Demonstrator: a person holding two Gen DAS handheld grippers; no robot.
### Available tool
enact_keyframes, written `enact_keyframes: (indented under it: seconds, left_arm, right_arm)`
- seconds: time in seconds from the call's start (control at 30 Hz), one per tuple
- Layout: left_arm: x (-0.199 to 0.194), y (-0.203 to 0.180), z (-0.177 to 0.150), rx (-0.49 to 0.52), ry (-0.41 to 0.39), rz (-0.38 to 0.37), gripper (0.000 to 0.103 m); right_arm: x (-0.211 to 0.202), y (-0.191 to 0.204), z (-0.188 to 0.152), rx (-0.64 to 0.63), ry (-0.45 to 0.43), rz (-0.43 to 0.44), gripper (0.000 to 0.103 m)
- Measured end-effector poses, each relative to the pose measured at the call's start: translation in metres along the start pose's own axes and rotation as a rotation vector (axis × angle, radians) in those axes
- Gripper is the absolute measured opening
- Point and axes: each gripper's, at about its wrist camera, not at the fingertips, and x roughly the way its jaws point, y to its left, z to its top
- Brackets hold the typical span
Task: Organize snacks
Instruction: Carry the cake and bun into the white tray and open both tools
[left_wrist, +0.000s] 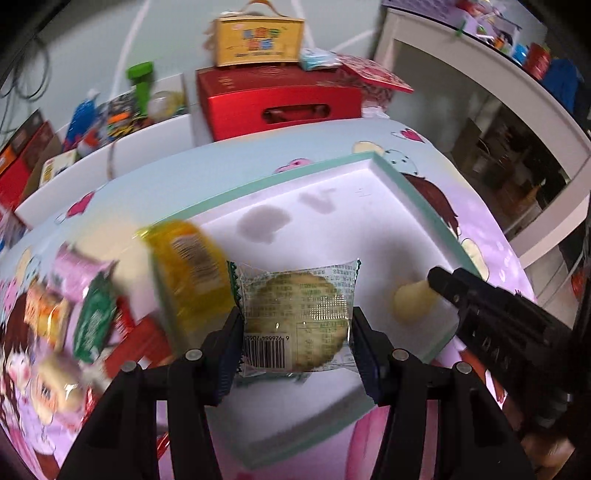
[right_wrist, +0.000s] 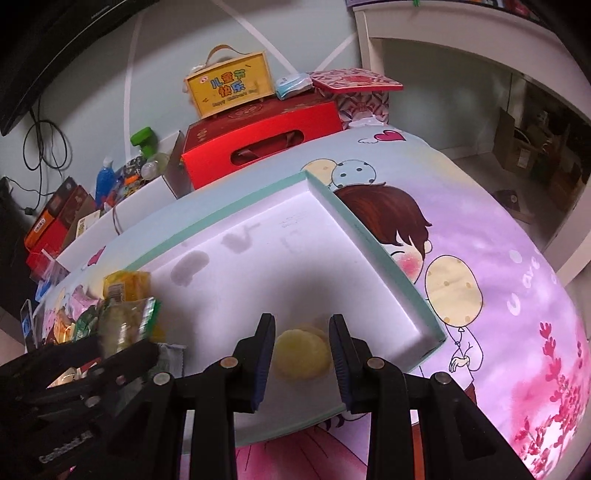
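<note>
- The task looked to be at an early stage: your white tray with its mint-green rim lay on the cartoon-print cloth and held almost nothing.
- The one snack clearly inside it was a pale yellow round snack, resting on the tray floor near the front right corner.
- Your right tongs stood spread, one finger on each side of that round snack, with gaps visible on both sides; I judged it released or not yet gripped, not pinched.
- Your left tongs pinched a clear-wrapped cracker packet by its two side edges, held above the tray's left portion; whether it touched the floor I could not tell.
- A yellow packet appeared blurred at the tray's left edge, and I could not tell if it sat in or out.
- The bulk of the work remained: a pile of mixed packets lay on the cloth to the left, outside the tray.
- Behind, a red box carried a yellow gift box; their contents were hidden.
</note>
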Motion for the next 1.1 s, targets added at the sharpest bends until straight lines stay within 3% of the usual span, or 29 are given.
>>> enact_keyframes:
  seconds: [0.33, 0.43, 0.53, 0.67, 0.7, 0.73, 0.8, 0.9, 1.03, 1.1]
  left_arm:
    - [0.005, 0.0, 0.004, -0.034, 0.017, 0.027, 0.064]
    - [-0.005, 0.003, 0.003, -0.038, -0.003, 0.035, 0.064]
    - [-0.014, 0.007, 0.003, -0.047, -0.024, 0.036, 0.073]
    - [-0.026, 0.016, 0.0, -0.059, -0.043, 0.057, 0.074]
    - [-0.029, 0.02, -0.002, -0.066, -0.048, 0.069, 0.075]
    - [-0.033, 0.027, -0.005, -0.082, -0.058, 0.087, 0.077]
    - [-0.037, 0.04, -0.011, -0.12, -0.067, 0.113, 0.093]
    - [-0.046, 0.066, -0.022, -0.177, -0.087, 0.155, 0.093]
    - [-0.055, 0.102, -0.043, -0.255, -0.104, 0.23, 0.094]
    - [-0.063, 0.122, -0.055, -0.306, -0.112, 0.264, 0.094]
  right_arm:
    - [0.0, 0.0, 0.0, 0.002, 0.004, 0.007, 0.032]
    - [0.0, 0.003, -0.001, -0.009, 0.005, 0.008, 0.033]
    - [-0.001, 0.006, -0.001, -0.019, 0.002, 0.009, 0.033]
    - [0.0, 0.008, 0.0, -0.017, 0.004, 0.006, 0.035]
    - [0.001, 0.008, 0.0, -0.017, 0.009, 0.005, 0.037]
    - [0.002, 0.009, -0.001, -0.02, 0.013, 0.002, 0.047]
    - [0.002, 0.012, -0.001, -0.027, 0.01, -0.01, 0.065]
    - [0.001, 0.015, -0.001, -0.042, 0.006, -0.014, 0.067]
    - [0.002, 0.02, -0.002, -0.053, -0.001, -0.019, 0.093]
    - [0.001, 0.023, -0.003, -0.055, -0.011, -0.015, 0.1]
